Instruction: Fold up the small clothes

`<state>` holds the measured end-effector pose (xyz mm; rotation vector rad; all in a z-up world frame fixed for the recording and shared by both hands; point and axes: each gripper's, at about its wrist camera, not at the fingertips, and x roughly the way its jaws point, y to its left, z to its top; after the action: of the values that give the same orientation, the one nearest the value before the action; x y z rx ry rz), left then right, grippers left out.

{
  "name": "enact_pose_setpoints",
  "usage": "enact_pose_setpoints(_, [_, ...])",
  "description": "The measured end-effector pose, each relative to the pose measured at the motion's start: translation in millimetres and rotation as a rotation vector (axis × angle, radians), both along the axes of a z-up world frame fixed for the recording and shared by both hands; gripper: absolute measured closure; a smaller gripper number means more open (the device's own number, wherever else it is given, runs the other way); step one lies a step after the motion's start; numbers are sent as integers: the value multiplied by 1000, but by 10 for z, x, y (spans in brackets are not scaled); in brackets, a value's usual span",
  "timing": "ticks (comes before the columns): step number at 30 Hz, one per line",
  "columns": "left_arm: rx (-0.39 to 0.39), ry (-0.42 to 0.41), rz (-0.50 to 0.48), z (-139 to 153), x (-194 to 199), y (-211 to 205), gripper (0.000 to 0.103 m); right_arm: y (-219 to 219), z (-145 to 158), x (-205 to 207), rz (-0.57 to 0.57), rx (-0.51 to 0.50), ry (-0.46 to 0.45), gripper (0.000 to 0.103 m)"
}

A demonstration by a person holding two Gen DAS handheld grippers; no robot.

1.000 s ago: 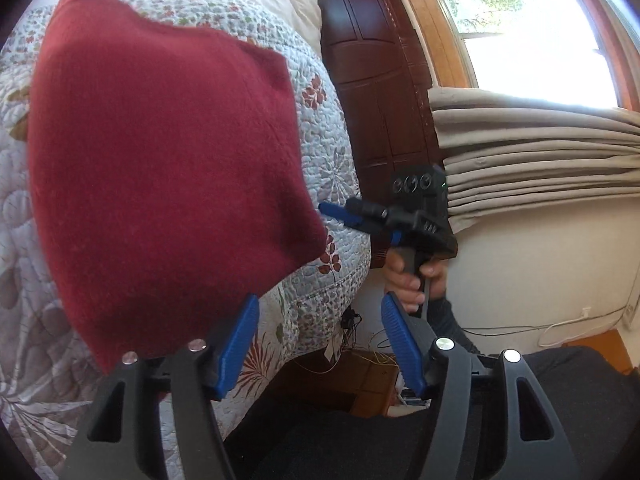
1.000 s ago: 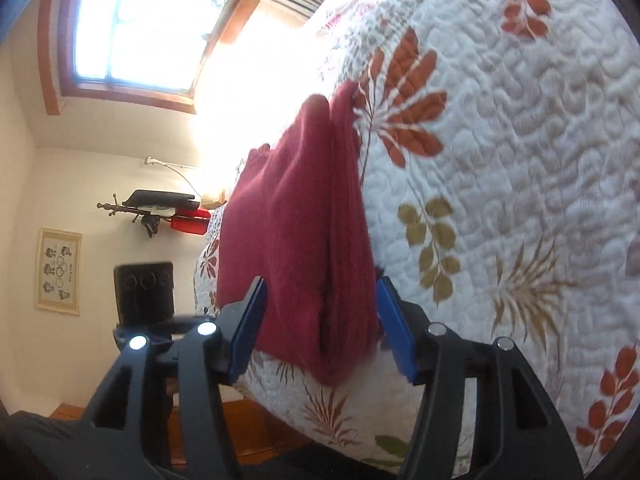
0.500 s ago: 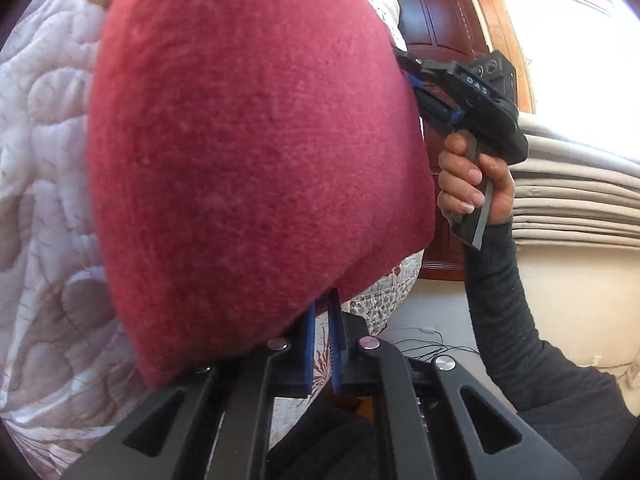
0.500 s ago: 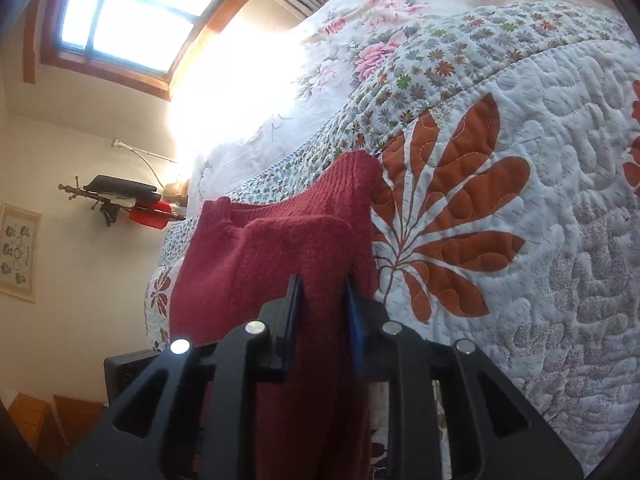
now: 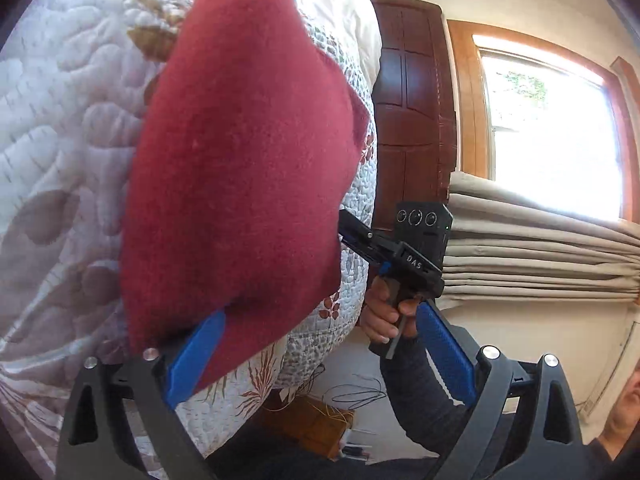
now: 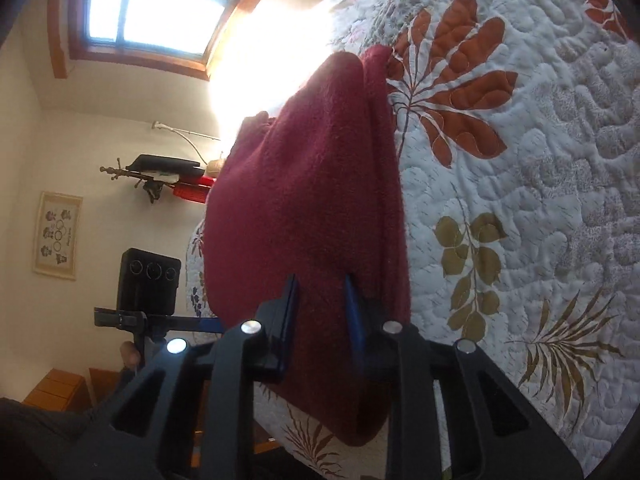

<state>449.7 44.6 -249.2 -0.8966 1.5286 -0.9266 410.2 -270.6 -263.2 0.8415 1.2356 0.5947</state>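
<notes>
The folded maroon knit garment (image 5: 240,184) lies on the quilted bedspread (image 6: 520,200) at its near edge, long axis running away from the right gripper (image 6: 320,312), which clamps its near end, while the left gripper (image 5: 320,356) stands released at the adjacent corner.

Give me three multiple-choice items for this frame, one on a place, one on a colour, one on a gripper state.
1. Where does the dark red knit garment lie?
A. on the floral quilt
B. on the floor
C. on a chair

2. What colour are the pads on the left gripper's fingers?
A. green
B. blue
C. white

3. How does the left gripper stand?
A. shut on the garment
B. shut on nothing
C. open

Key: 1 A, the garment rests on the floral quilt; 2 B, both pads show blue; 3 C, its fingers stand wide apart, while the right gripper pinches the garment's edge.
</notes>
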Motion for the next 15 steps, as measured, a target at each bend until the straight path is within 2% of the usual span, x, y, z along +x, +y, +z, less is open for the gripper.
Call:
enact_pose_setpoints(2, [-22, -29, 24, 164, -72, 128, 6, -247, 172, -33, -48, 43, -28, 21])
enact_pose_setpoints(3, [-26, -49, 42, 252, -134, 224, 5, -371, 187, -5, -70, 63, -19, 15])
enact_pose_setpoints(4, [-13, -69, 68, 304, -153, 323, 5, -474, 153, 65, -80, 90, 3, 11])
enact_pose_setpoints(6, [63, -93, 138, 255, -162, 545, 4, -599, 6, 248, -75, 143, 52, 11])
enact_pose_setpoints(8, [154, -62, 198, 134, -182, 756, 4, -650, -204, 443, -59, 200, 106, 11])
enact_pose_setpoints(10, [176, -17, 209, -39, -140, 854, 4, -616, -405, 648, -35, 236, 149, 11])
enact_pose_setpoints(12, [190, -1, 198, -156, -107, 753, 4, -514, -556, 831, -7, 259, 176, 11])
enact_pose_setpoints(15, [157, 11, 191, -217, -30, 681, 4, -341, -620, 1038, 55, 306, 183, 11])
